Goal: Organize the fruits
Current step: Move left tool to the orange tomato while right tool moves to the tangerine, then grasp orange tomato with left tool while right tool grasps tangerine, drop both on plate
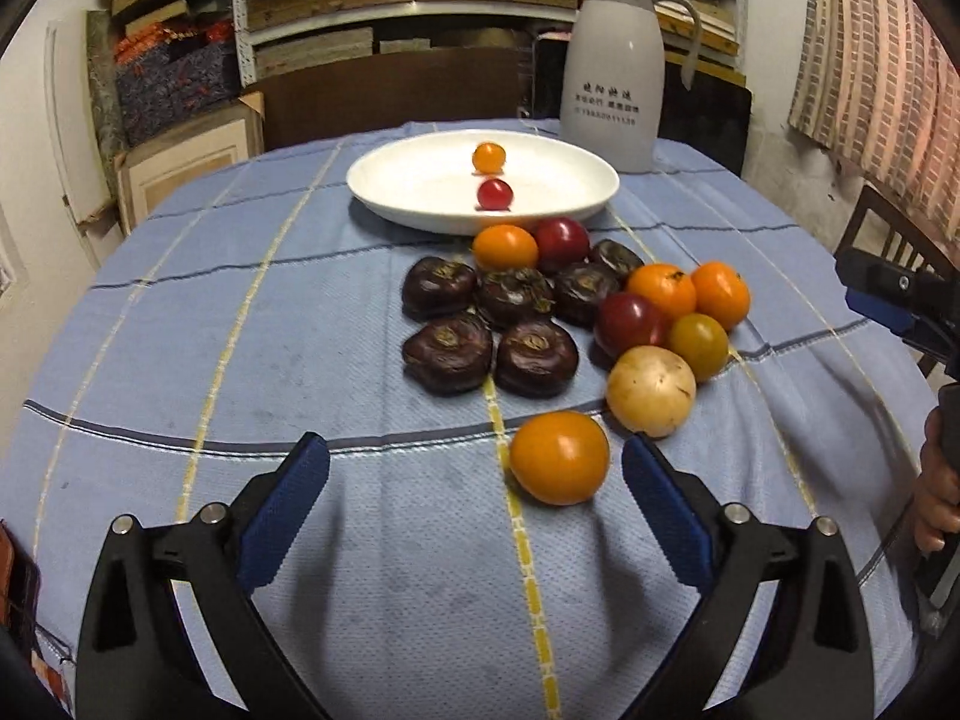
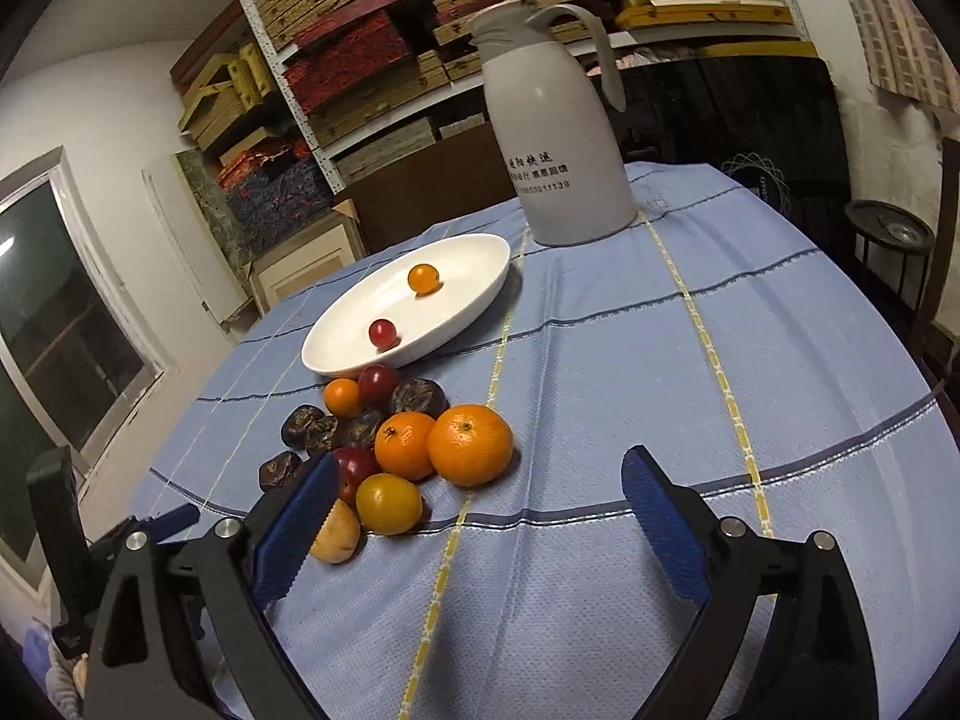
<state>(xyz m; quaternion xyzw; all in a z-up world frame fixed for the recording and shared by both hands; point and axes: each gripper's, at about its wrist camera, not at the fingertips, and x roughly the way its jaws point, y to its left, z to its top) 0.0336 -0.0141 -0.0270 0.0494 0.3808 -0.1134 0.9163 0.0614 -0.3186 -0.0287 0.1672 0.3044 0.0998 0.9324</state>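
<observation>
White plate (image 1: 384, 195) w/ 2 cherry tomatoes (image 1: 494, 194); both grippers (image 1: 475, 468) (image 2: 480, 483) gape, empty

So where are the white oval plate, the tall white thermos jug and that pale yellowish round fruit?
White oval plate (image 1: 558, 207): left wrist view, on its bare near rim.
Tall white thermos jug (image 2: 555, 168): right wrist view, on the middle of its body.
Pale yellowish round fruit (image 1: 651, 390): left wrist view, on its centre.

One white plate (image 1: 372, 180) holds two small tomatoes (image 1: 494, 194). Outside it lie seven dark water chestnuts (image 1: 438, 288), nine round fruits (image 1: 559, 457) and one jug (image 1: 612, 60).
</observation>
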